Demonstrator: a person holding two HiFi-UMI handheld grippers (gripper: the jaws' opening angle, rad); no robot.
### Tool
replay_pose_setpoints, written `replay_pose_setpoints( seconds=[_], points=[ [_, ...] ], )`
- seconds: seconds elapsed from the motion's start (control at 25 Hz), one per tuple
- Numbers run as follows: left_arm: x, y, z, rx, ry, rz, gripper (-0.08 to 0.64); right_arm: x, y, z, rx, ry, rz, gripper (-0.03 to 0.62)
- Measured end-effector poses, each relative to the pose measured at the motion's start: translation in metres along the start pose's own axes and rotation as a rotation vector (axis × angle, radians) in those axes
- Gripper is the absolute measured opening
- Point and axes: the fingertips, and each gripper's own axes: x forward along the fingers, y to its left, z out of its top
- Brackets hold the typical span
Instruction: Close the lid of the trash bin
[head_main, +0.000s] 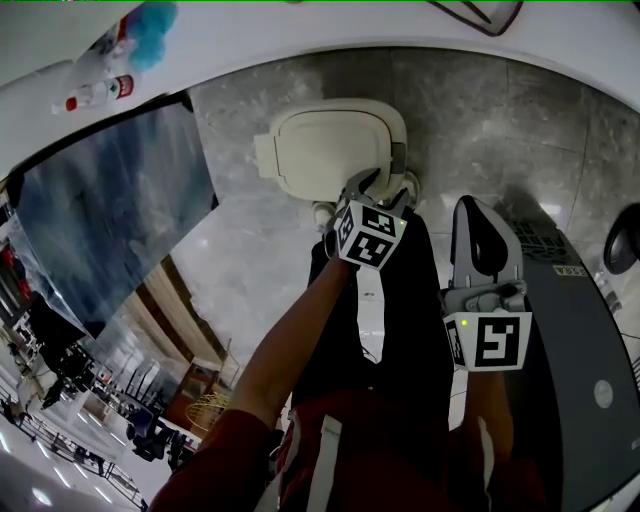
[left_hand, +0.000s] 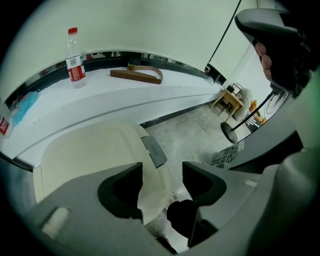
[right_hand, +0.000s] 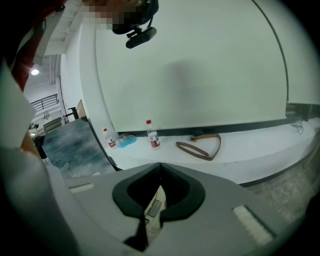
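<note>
A cream trash bin (head_main: 330, 145) stands on the grey stone floor against a white curved ledge. Its lid (left_hand: 90, 150) lies down flat, with a grey tab (left_hand: 154, 150) at its near right edge. My left gripper (head_main: 385, 190) hovers over that near right corner, jaws open; in the left gripper view (left_hand: 162, 172) the lid's rim runs by the left jaw and nothing is gripped. My right gripper (head_main: 478, 210) is held farther right, away from the bin, shut and empty. In the right gripper view (right_hand: 160, 166) a sliver of the bin shows through its jaws.
The white ledge (right_hand: 260, 145) carries water bottles (right_hand: 152, 134), a blue cloth (right_hand: 127, 141) and a brown strap (right_hand: 200, 147). A dark glossy panel (head_main: 110, 210) lies left of the bin. A grey machine (head_main: 580, 360) stands at the right. The person's dark trousers (head_main: 400, 330) are below.
</note>
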Motion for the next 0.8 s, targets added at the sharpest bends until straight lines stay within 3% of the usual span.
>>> replay_pose_setpoints(
  seconds=[0.32,0.52,0.8],
  points=[
    [0.007,0.002,-0.004,0.027,0.000,0.025,0.257,0.006,0.001,-0.004,0.007,0.012,0.008,0.000],
    [0.015,-0.002,-0.001,0.010,0.030,-0.027,0.262,0.010,0.000,-0.004,0.010,0.010,0.010,0.000],
    [0.015,-0.003,-0.003,0.021,0.032,-0.023,0.262,0.009,0.003,-0.002,0.002,0.008,0.011,0.000]
  ],
)
